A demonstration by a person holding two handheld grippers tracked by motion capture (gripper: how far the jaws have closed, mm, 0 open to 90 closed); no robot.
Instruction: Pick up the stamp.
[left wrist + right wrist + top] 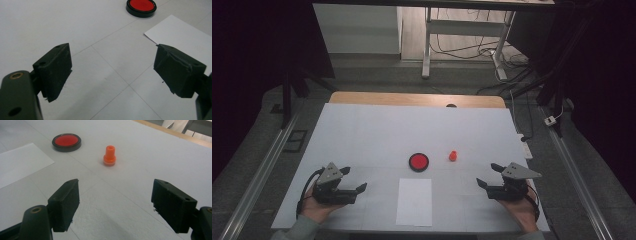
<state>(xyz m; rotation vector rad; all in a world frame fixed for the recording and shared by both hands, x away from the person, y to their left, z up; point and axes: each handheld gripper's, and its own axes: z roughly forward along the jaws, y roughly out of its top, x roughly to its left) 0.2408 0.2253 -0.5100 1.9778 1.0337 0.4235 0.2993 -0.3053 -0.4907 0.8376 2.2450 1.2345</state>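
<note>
Stamp (109, 156): stood upright on the table (362, 130), just right of the red ink pad (418, 162).
Bearing: ahead and left of the right gripper (494, 176).
Nearer hand: right; left gripper (353, 180) lay farther off.
Jaws: both pairs spread, nothing between.

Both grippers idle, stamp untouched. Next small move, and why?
Probably move the right gripper forward to the orange stamp. Its jaws are open and empty, and the stamp stands upright, clear of the red ink pad and the paper, and nearer to it than to the left gripper.
</note>
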